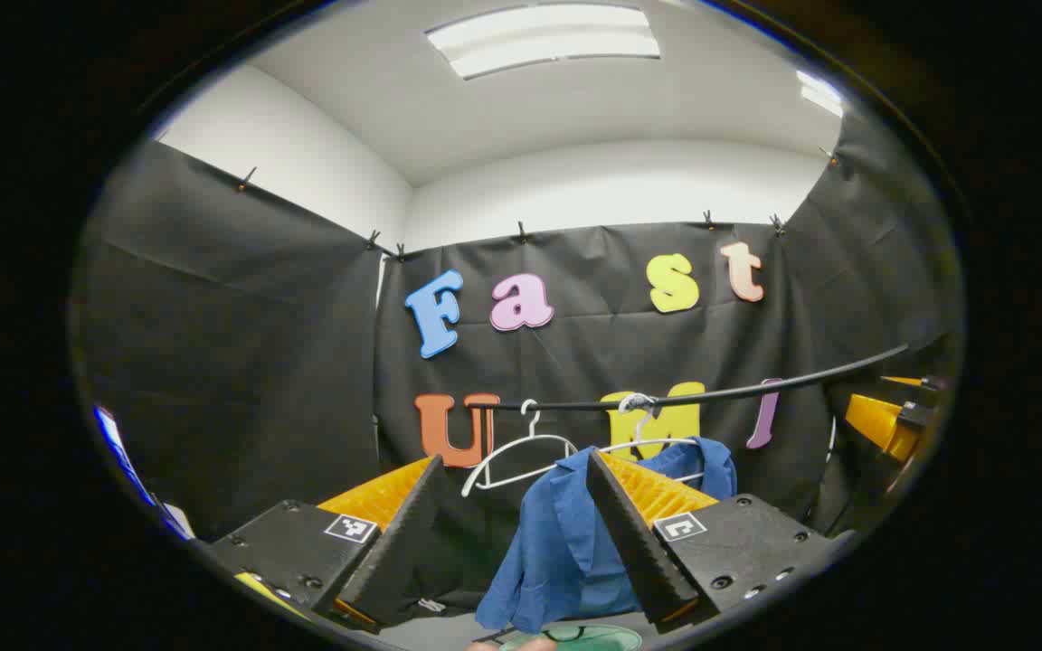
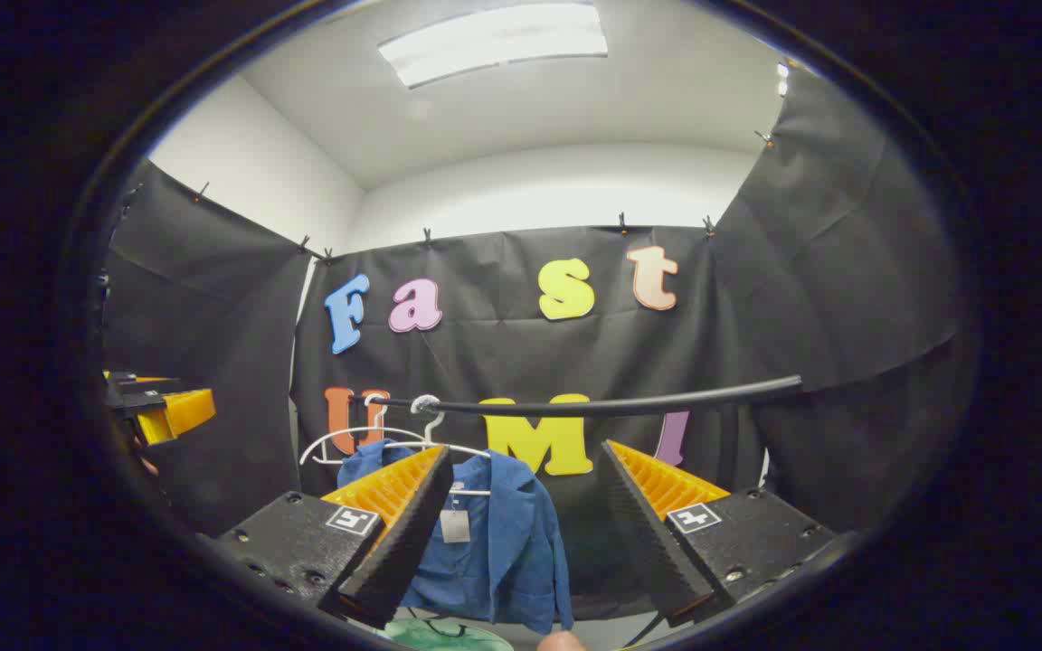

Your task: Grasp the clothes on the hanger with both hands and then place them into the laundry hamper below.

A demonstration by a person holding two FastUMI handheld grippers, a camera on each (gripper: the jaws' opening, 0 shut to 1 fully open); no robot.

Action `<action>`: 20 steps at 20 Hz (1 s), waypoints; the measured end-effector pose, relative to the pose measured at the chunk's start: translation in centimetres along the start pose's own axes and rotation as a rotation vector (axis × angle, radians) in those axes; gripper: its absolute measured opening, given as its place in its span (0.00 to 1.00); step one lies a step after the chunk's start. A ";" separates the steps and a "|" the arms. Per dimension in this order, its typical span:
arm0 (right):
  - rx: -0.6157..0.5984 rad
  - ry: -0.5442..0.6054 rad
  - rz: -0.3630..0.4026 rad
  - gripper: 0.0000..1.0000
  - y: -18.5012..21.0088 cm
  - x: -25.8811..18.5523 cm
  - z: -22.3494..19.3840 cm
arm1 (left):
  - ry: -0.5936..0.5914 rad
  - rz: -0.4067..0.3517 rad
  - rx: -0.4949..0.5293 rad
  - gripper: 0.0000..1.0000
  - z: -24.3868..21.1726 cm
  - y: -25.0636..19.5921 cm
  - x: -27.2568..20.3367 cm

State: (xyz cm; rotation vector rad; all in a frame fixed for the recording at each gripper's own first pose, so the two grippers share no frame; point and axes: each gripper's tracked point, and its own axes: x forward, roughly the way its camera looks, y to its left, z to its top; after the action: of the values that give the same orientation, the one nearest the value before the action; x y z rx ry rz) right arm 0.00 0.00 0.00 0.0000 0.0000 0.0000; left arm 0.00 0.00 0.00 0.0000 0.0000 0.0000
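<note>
While both grippers (image 1: pixel 514 533) (image 2: pixel 521 524) gape, the blue shirt (image 2: pixel 494 551) hangs above the hamper (image 1: pixel 575 638).

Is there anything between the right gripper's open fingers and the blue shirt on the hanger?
No. In the right gripper view, the right gripper stands open, short of the blue shirt, with no object between; the shirt hangs from a white hanger.

My left tongs (image 1: pixel 514 515): two wedge fingers, ribbed inner faces, each on boxy black block with dark screws. Small square white-and-black marker tag on top of each block. My right tongs (image 2: pixel 521 515): same build, same ribbing, same screws, marker tag per block. Ridged fingers taper toward tips.
</note>
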 end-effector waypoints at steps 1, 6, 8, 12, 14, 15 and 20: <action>-0.004 0.000 0.000 1.00 0.5 0.3 0.2 | -0.008 -0.002 0.004 1.00 0.1 0.3 0.1; -0.009 0.010 -0.006 1.00 1.6 1.8 0.2 | -0.026 -0.004 0.017 1.00 0.0 1.1 1.0; -0.011 0.017 -0.016 1.00 1.7 2.3 0.0 | -0.027 -0.022 -0.010 1.00 -0.2 1.1 1.2; 0.007 0.027 -0.034 1.00 2.0 3.0 -0.7 | -0.019 -0.055 -0.059 1.00 -0.6 1.3 2.1; 0.009 0.047 -0.057 1.00 1.9 3.3 -1.9 | -0.019 -0.098 -0.064 1.00 -1.1 0.5 2.4; 0.008 0.065 -0.066 1.00 2.0 3.5 -2.6 | -0.016 -0.105 -0.061 1.00 -1.5 0.6 2.7; 0.002 0.110 -0.125 1.00 2.7 4.9 -5.2 | 0.025 -0.123 -0.037 1.00 -4.2 0.6 4.9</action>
State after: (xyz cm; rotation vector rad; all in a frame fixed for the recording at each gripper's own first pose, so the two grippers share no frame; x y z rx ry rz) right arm 4.91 2.68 -5.25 0.0020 0.1098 -0.1253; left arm 4.92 0.64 -4.25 -0.0370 0.0251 -0.1229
